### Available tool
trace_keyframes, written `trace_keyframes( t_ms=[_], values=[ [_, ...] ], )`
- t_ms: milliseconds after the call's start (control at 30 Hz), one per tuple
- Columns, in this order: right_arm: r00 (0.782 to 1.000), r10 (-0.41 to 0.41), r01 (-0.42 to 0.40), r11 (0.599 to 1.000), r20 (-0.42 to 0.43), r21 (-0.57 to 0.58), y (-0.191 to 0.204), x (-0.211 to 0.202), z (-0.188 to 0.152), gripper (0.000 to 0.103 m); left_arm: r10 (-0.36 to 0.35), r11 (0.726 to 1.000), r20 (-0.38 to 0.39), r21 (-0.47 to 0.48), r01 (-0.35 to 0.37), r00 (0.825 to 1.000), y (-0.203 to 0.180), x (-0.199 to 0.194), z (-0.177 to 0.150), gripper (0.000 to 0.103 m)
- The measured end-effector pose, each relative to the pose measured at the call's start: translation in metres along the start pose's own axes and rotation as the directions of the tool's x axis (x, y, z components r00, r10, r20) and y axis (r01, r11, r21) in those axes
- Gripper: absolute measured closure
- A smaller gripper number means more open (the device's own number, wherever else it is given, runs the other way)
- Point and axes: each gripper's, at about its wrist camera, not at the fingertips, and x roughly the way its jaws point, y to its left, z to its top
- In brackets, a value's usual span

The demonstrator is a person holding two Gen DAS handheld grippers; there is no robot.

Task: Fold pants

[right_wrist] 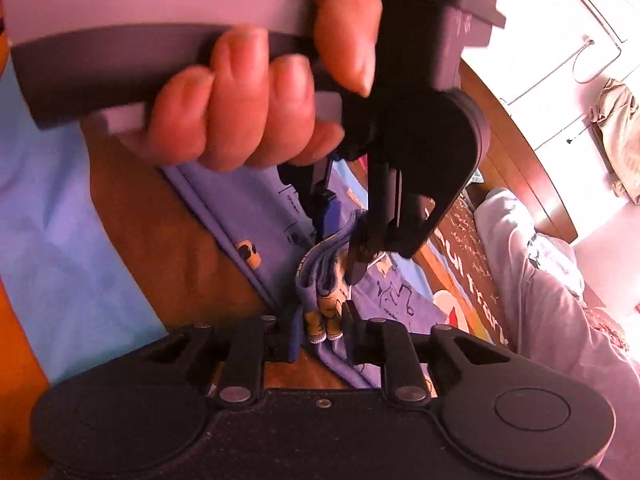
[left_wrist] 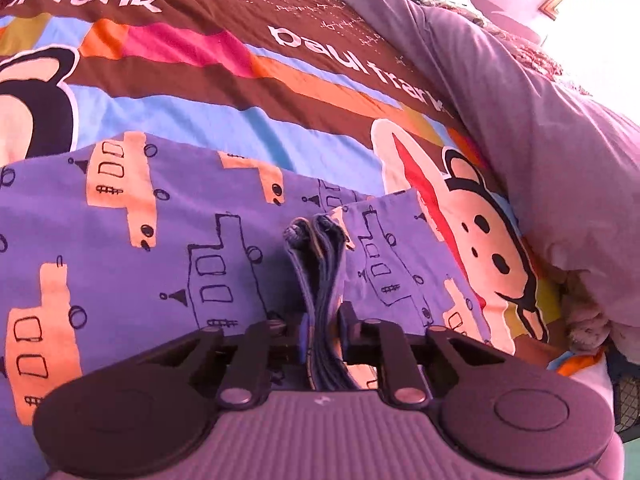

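On top of the cartoon bedspread [left_wrist: 224, 92] lie the purple pants [left_wrist: 132, 240] — left gripper [left_wrist: 322, 320] is clamped on a bunched stack of their edges. Right gripper [right_wrist: 320, 332] pinches a folded hem too, just beside the left hand [right_wrist: 256, 96] gripping its tool.

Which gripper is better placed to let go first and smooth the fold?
Probably the right gripper: it pinches only a thin edge of the pants. The left gripper clamps a thick stack of layers, so it should stay shut on them.
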Motion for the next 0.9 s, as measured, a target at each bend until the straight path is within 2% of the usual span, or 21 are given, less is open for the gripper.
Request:
trace_keyframes(
  t_ms=[133, 267, 367, 500, 567, 667, 700, 733, 767, 800, 833, 867, 900],
  values=[
    [1.000, 0.001, -0.001, 1.000, -0.007, 0.000, -0.004, 0.002, 0.003, 0.091, -0.004, 1.000, 0.011, -0.013, 0.004, 1.000, 0.000, -0.008, 0.000, 0.091],
    [1.000, 0.004, -0.004, 0.999, 0.002, 0.034, -0.003, -0.010, 0.019, 0.092, 0.059, 0.997, 0.023, 0.043, -0.060, 0.998, -0.002, -0.030, 0.000, 0.091],
    [0.999, 0.015, -0.016, 0.999, 0.037, 0.050, 0.001, -0.021, 0.037, 0.092, 0.083, 0.995, 0.031, 0.048, -0.084, 0.996, 0.014, -0.052, 0.000, 0.091],
    [0.995, 0.068, -0.074, 0.995, 0.072, 0.074, 0.015, -0.025, 0.060, 0.092, 0.108, 0.993, 0.020, 0.037, -0.109, 0.994, 0.043, -0.067, -0.002, 0.089],
    [0.992, 0.099, -0.104, 0.992, 0.075, 0.065, 0.026, -0.022, 0.067, 0.092, 0.152, 0.987, 0.001, 0.045, -0.152, 0.988, 0.055, -0.063, -0.005, 0.083],
    [0.993, 0.112, -0.112, 0.994, 0.035, -0.002, 0.046, -0.009, 0.067, 0.092, 0.143, 0.989, 0.021, 0.038, -0.143, 0.990, 0.062, -0.064, -0.010, 0.078],
    [0.991, 0.124, -0.124, 0.992, 0.046, -0.008, 0.046, -0.006, 0.066, 0.092, 0.146, 0.988, 0.024, 0.043, -0.147, 0.989, 0.060, -0.066, -0.010, 0.072],
    [0.991, 0.123, -0.122, 0.992, 0.054, -0.008, 0.044, -0.007, 0.065, 0.090, 0.158, 0.985, 0.029, 0.059, -0.159, 0.987, 0.058, -0.068, -0.011, 0.062],
    [0.990, 0.126, -0.126, 0.992, 0.066, 0.004, 0.041, -0.009, 0.064, 0.085, 0.182, 0.980, 0.040, 0.079, -0.185, 0.982, 0.054, -0.072, -0.011, 0.056],
    [0.988, 0.133, -0.135, 0.991, 0.077, 0.015, 0.036, -0.012, 0.061, 0.082, 0.225, 0.968, 0.064, 0.095, -0.230, 0.972, 0.048, -0.075, -0.011, 0.045],
    [0.987, 0.138, -0.140, 0.990, 0.086, 0.016, 0.035, -0.020, 0.057, 0.078, 0.278, 0.952, 0.101, 0.105, -0.288, 0.955, 0.042, -0.079, -0.012, 0.037],
    [0.987, 0.132, -0.134, 0.991, 0.094, 0.006, 0.031, -0.027, 0.051, 0.072, 0.339, 0.928, 0.149, 0.111, -0.356, 0.929, 0.035, -0.081, -0.013, 0.033],
    [0.988, 0.116, -0.116, 0.993, 0.100, -0.006, 0.027, -0.036, 0.044, 0.070, 0.396, 0.899, 0.203, 0.112, -0.423, 0.896, 0.028, -0.083, -0.014, 0.025]
  ],
)
